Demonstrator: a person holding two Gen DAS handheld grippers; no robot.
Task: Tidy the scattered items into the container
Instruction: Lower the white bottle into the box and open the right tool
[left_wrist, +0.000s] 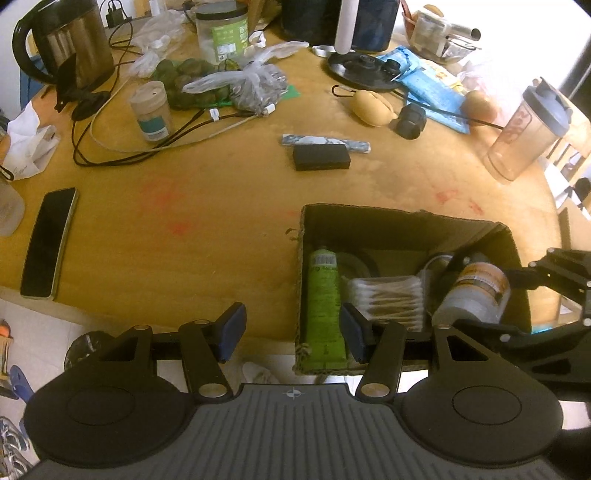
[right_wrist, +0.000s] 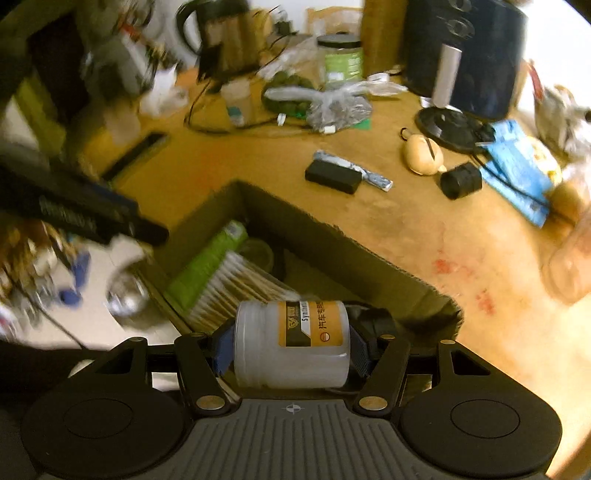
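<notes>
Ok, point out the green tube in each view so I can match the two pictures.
Left wrist view: the green tube lies along the cardboard box's left wall, lower centre of the picture.
Right wrist view: the green tube sits left of centre, inside the box, partly blurred.
Shared landmark: the cotton swab pack lies right beside it in both.

Brown cardboard box (left_wrist: 406, 221), bright green tube (left_wrist: 325, 306) with black print, white cotton swabs (left_wrist: 388, 299), frosted white jar (right_wrist: 291, 347) with orange, black and white label, matte black block (left_wrist: 321, 157), blue packet (left_wrist: 432, 92), tan wooden table (left_wrist: 184, 221) with red smudges, black phone (left_wrist: 48, 242)
</notes>
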